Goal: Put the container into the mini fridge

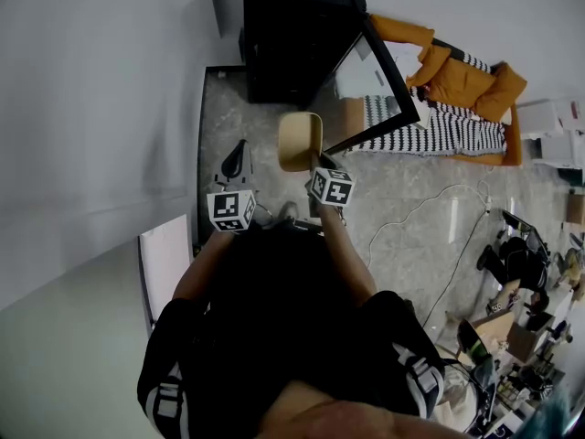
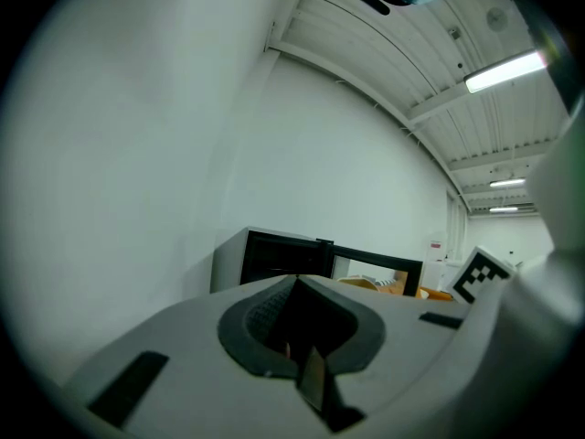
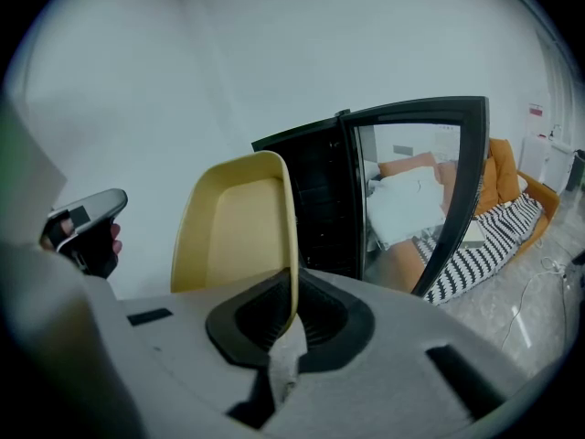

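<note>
Item: container (image 3: 233, 227), pale yellow, shallow and tray-shaped with rounded corners.
Container location: held up off the floor (image 1: 411, 218), just near of the mini fridge (image 1: 292, 39) and not inside it; it stands on edge, with its hollow side facing left.
Right claw (image 3: 291, 289): clenched on the container's thin right-hand wall, which runs straight down between the two jaws.
Left claw (image 1: 239, 152): jaws drawn together with nothing between them; held level to the left of the container and apart from it, pointing toward the fridge.
Mini fridge: black, standing on the floor at the far side against the white wall (image 1: 101, 108); interior dark, contents cannot be made out.
Fridge door (image 1: 379, 80): glass-fronted with a black frame, swung wide open to the right.
Sofa (image 1: 457, 76): orange, far right, beyond the open door.
Blanket (image 1: 439, 126): black-and-white striped, lying on the sofa's near edge.
Cable (image 1: 430, 199): white, lying loose on the grey stone floor to the right of the person.
</note>
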